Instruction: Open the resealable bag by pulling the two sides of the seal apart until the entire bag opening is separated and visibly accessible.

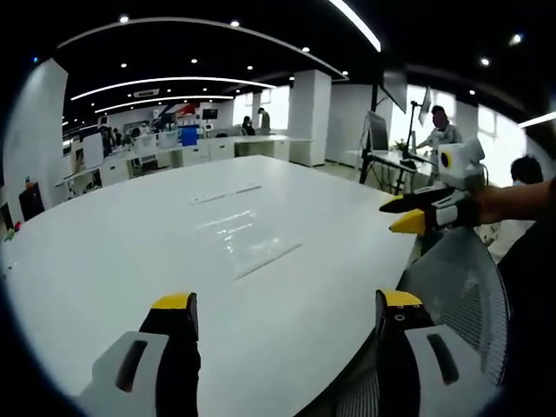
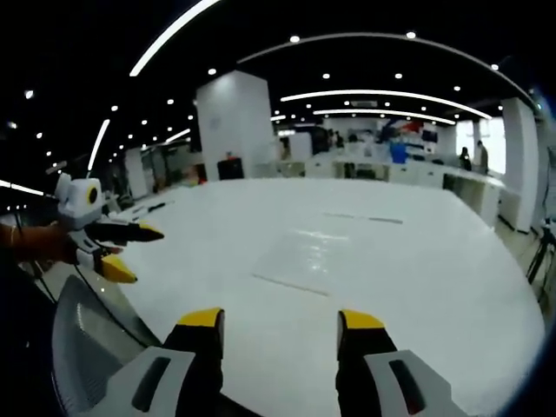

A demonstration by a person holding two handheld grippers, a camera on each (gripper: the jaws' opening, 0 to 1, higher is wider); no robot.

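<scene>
Although it is hard to pick out, the resealable bag [image 1: 248, 228] appears to be the clear, glossy sheet lying flat near the middle of the white table [image 1: 104, 261], its long edges showing as faint lines. Which edge carries the seal cannot be told from either view.

Both grippers are well short of it and hold nothing. The left gripper [image 1: 287, 304] hovers over the near table edge with its 2 yellow-tipped jaws spread wide. The right gripper [image 2: 281, 320] is likewise wide open. In each view the other gripper shows from the side, held by a hand, jaws parted and pointing toward the table. A grey mesh chair back [image 1: 460, 287] sits just below them.

The step in hand looks like the approach, with nothing of the opening done yet. To do it well, the person should first find the seal edge, then bring the 2 grippers in low from opposite sides. Each should pinch just 1 lip above the seal, near its middle. Catching both layers in 1 gripper would defeat the pull. The film is thin and slick, so a firm, shallow pinch matters.
</scene>
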